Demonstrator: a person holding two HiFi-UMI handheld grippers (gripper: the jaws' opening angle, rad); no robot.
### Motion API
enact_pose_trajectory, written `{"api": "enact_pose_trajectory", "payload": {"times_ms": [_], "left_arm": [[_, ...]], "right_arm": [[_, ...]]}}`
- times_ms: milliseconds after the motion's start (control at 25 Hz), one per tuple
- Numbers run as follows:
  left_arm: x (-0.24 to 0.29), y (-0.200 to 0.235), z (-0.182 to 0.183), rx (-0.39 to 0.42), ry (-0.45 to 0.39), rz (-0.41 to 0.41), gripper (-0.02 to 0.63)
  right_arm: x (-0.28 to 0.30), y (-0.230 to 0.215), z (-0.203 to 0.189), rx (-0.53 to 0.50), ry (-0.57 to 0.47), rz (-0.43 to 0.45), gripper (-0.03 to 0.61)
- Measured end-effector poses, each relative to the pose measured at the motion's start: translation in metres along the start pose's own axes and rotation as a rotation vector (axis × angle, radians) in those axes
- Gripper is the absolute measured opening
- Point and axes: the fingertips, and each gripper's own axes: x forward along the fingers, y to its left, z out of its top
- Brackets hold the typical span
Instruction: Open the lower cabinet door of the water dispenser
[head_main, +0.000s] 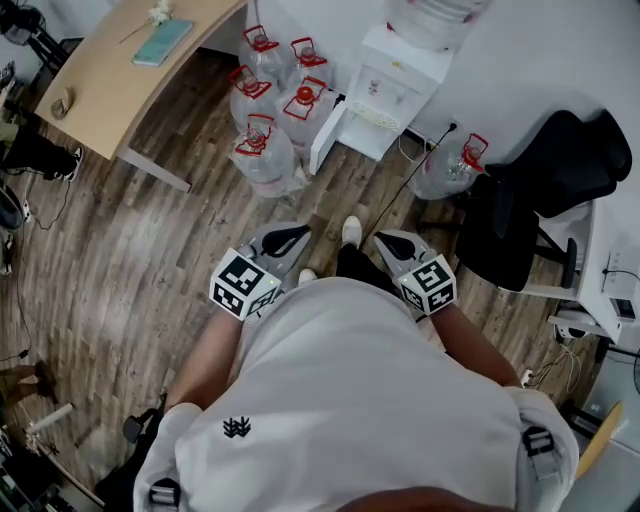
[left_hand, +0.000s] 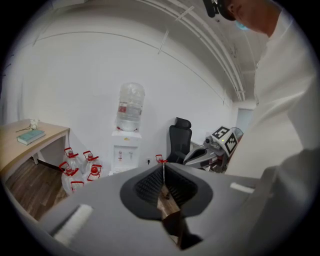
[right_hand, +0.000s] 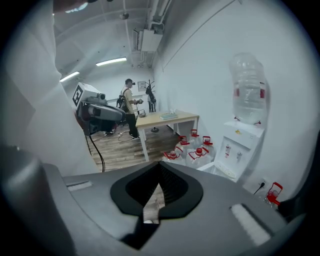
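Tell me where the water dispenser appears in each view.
Head view: the water dispenser is at the top, right of centre.
Left gripper view: it is left of centre.
Right gripper view: it is on the right side.
Shared landmark: the red-capped water jugs beside it.

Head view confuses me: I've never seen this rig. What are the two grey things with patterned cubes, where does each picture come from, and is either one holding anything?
There is no robot here: a person holds a two-jaw gripper in each hand. The head view looks down from their head, with the left gripper at left and the right gripper at right. The cubes are part of the grippers. The other two pictures come from a camera riding on each gripper, looking along its jaws. Both pairs of jaws are shut with nothing between them. Ahead, on the wooden floor, stand the water dispenser, its lower door apparently swung open, and water jugs.
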Motion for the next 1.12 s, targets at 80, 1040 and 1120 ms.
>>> {"api": "enact_pose_trajectory", "payload": {"times_ms": [80, 1040, 1120], "left_arm": [[-0.003, -0.002, -0.003, 0.001, 0.007, 0.01, 0.06], [-0.004, -0.014, -0.008, -0.025, 0.001, -0.012, 0.058], [-0.006, -0.015, -0.012, -0.028, 0.007, -0.012, 0.058]], "right_arm": [[-0.006, 0.001, 0.003, -0.007, -0.012, 0.009, 0.001], [-0.002, 0.03, 0.021, 0.01, -0.068, 0.061, 0.001], [-0.002, 0.032, 0.022, 0.006, -0.067, 0.062, 0.0]]}}
